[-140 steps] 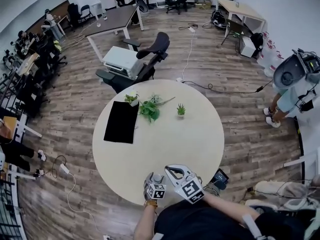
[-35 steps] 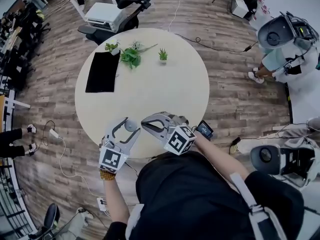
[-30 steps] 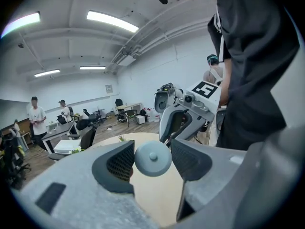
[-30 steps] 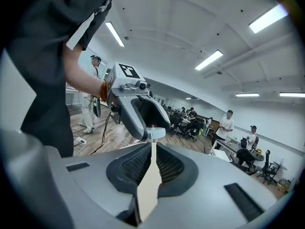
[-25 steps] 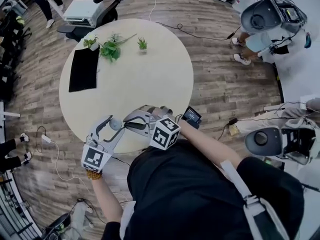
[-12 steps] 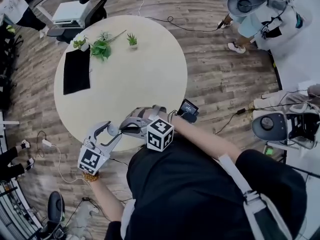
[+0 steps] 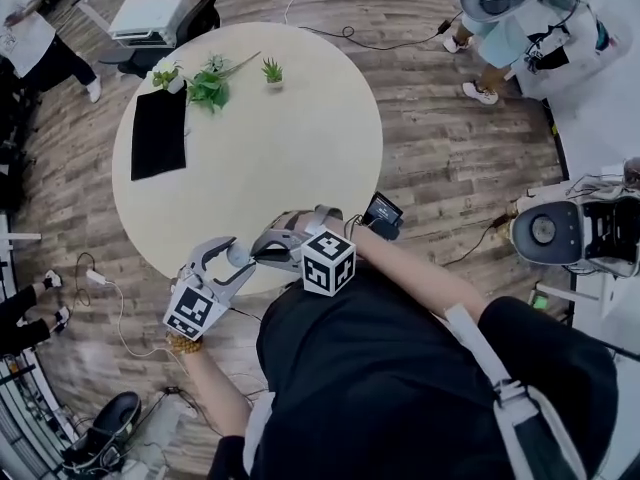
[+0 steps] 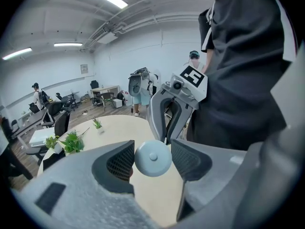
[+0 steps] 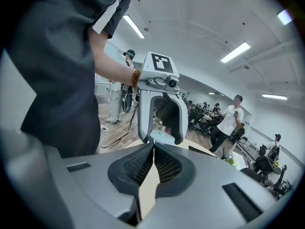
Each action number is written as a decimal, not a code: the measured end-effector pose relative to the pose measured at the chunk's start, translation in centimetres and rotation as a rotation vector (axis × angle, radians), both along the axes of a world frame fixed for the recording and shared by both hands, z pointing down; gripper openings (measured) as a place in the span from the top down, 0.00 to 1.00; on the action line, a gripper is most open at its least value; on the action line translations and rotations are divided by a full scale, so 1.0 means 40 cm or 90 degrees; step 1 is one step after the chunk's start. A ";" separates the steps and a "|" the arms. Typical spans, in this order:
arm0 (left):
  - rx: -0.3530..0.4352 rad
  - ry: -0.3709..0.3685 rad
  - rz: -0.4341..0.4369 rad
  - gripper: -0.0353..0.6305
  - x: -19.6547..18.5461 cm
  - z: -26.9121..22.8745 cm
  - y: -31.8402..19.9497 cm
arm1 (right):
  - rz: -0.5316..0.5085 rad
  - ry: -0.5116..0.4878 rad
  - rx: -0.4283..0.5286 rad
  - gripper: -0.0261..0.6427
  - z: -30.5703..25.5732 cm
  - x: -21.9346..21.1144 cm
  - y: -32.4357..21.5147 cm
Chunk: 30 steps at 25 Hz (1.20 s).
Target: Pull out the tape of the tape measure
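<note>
Between the jaws of your left gripper sits the tape measure, a small pale round case pinched at its rim on both sides and held up at the near edge of the desk. Your right gripper meets it nose to nose: its jaws have just been closing and now stand all but together, tips touching right at the case, with no tab to be made out between them. If they have shut on nothing, your pull will slip; a pull off-line could twist the round case out of the left pads and drop it to the floor. Only the left gripper view shows the case's flat face and both pads on it; the right gripper view gives a sliver beyond its tips, and the head view alone places everything at the desk rim.
</note>
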<state>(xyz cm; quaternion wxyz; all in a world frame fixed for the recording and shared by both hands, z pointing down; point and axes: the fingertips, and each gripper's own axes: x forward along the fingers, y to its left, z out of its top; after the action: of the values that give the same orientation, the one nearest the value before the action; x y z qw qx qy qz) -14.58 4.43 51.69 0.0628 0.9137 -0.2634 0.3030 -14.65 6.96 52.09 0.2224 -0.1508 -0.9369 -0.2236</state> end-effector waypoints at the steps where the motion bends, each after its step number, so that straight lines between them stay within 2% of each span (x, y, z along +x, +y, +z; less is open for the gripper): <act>1: -0.001 -0.001 0.002 0.57 -0.002 0.005 -0.002 | 0.000 0.002 -0.002 0.95 0.004 -0.003 -0.002; 14: -0.012 0.002 -0.002 0.57 -0.009 0.021 -0.013 | 0.020 0.010 -0.030 0.95 0.013 -0.005 -0.022; 18: -0.028 -0.016 0.002 0.57 -0.012 0.045 0.000 | 0.043 0.012 -0.034 0.95 0.018 0.007 -0.046; 30: -0.046 -0.018 0.004 0.57 -0.012 0.060 -0.005 | 0.107 0.025 -0.040 0.95 0.028 0.015 -0.113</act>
<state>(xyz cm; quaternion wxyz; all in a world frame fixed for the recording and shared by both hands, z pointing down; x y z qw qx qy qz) -15.06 4.23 54.08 0.0914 0.9072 -0.2505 0.3253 -14.04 2.42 53.21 0.2539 -0.0831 -0.9482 -0.1718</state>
